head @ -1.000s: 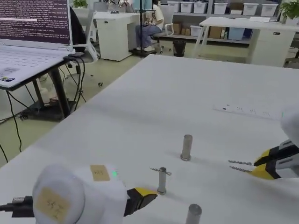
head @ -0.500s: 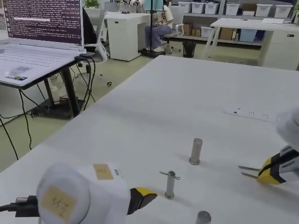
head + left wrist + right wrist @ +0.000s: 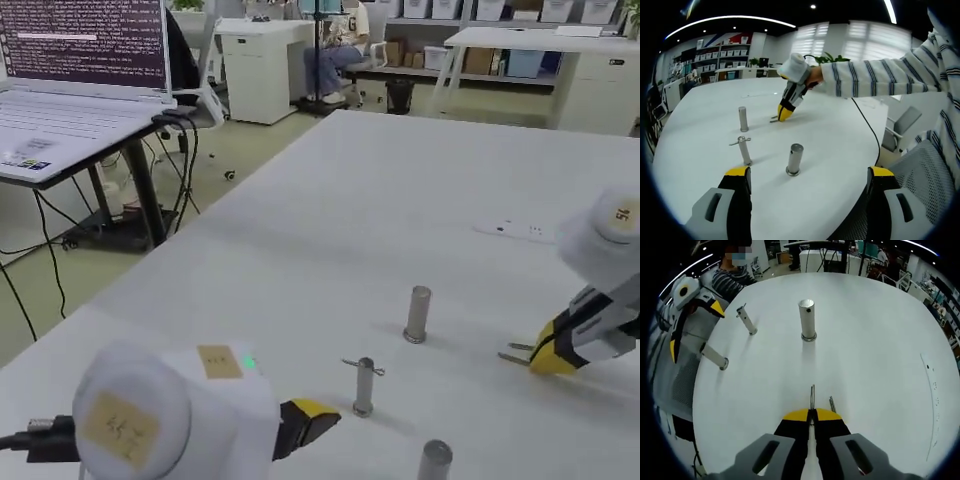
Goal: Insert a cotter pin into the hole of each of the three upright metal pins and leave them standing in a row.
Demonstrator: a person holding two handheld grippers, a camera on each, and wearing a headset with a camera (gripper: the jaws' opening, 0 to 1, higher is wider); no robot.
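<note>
Three upright metal pins stand on the white table (image 3: 330, 220): a far pin (image 3: 418, 313), a middle pin (image 3: 364, 385) with a cotter pin (image 3: 363, 367) through its top, and a near pin (image 3: 434, 462). My right gripper (image 3: 540, 358) is shut on a second cotter pin (image 3: 812, 396), whose two legs point at the far pin (image 3: 807, 319) from a short way off, low over the table. My left gripper (image 3: 807, 172) stands open in front of the near pin (image 3: 794, 159) and the middle pin (image 3: 744, 150), holding nothing.
A white power strip (image 3: 515, 231) lies on the table beyond the right gripper. A laptop (image 3: 70, 60) sits on a stand off the table's left edge, with cables below. Desks, shelves and a seated person are far behind.
The right gripper has tilted more steeply, bringing the cotter pin's legs lower towards the table. The head camera has shifted; the three pins and the left gripper stay put.
</note>
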